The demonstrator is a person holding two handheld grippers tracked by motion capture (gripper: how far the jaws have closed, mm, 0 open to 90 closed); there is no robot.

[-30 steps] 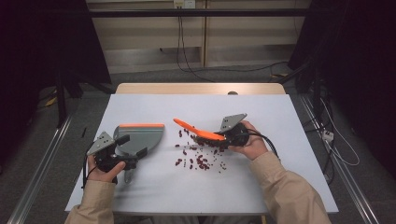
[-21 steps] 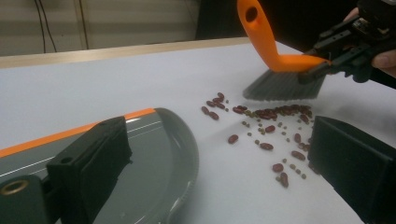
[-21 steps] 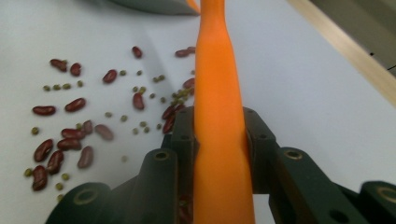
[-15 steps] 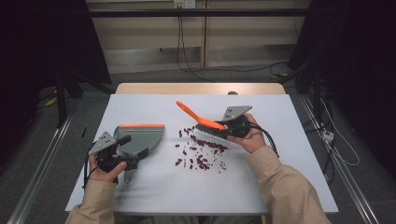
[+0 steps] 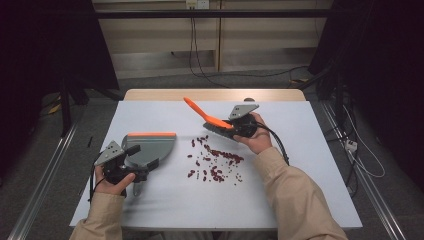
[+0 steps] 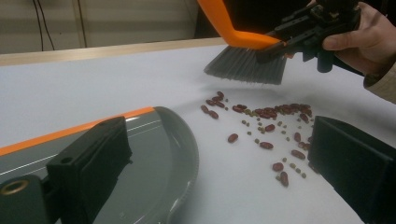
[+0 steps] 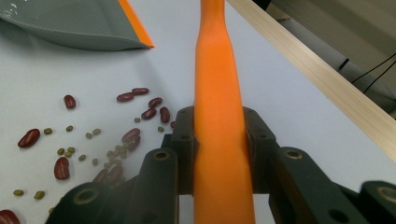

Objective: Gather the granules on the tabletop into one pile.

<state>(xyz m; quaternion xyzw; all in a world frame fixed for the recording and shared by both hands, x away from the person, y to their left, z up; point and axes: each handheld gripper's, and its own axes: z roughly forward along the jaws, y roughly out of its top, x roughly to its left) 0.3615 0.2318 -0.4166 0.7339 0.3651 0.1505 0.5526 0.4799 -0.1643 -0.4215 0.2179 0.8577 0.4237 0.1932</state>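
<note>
- The right gripper [image 5: 235, 131] is clamped on the orange handle of the brush [image 5: 207, 120]; in the right gripper view the jaws press on both sides of the handle [image 7: 219, 140].
- The brush [image 6: 247, 60] hangs above the table with its grey bristles down, over the far end of the beans, not touching them as far as the left gripper view shows.
- Its handle slants up and away from the person, toward the table's far edge.
- The left gripper [image 5: 131, 167] grips the dustpan [image 5: 150, 146] by its near end; in the left gripper view one jaw stands on the pan [image 6: 154, 154] and the other on its far side, toward the beans.
- The grip point itself is hidden, so how tightly it holds I cannot tell for certain; the pan lies flat on the table [image 5: 300, 175].
- The pan's orange lip [image 5: 152, 134] faces away from the person.
- The beans [image 5: 217, 162], red with small green ones among them [image 7: 70, 154], are scattered between pan and brush, just beside the pan's right side.
- No beans can be seen in the pan.
</note>
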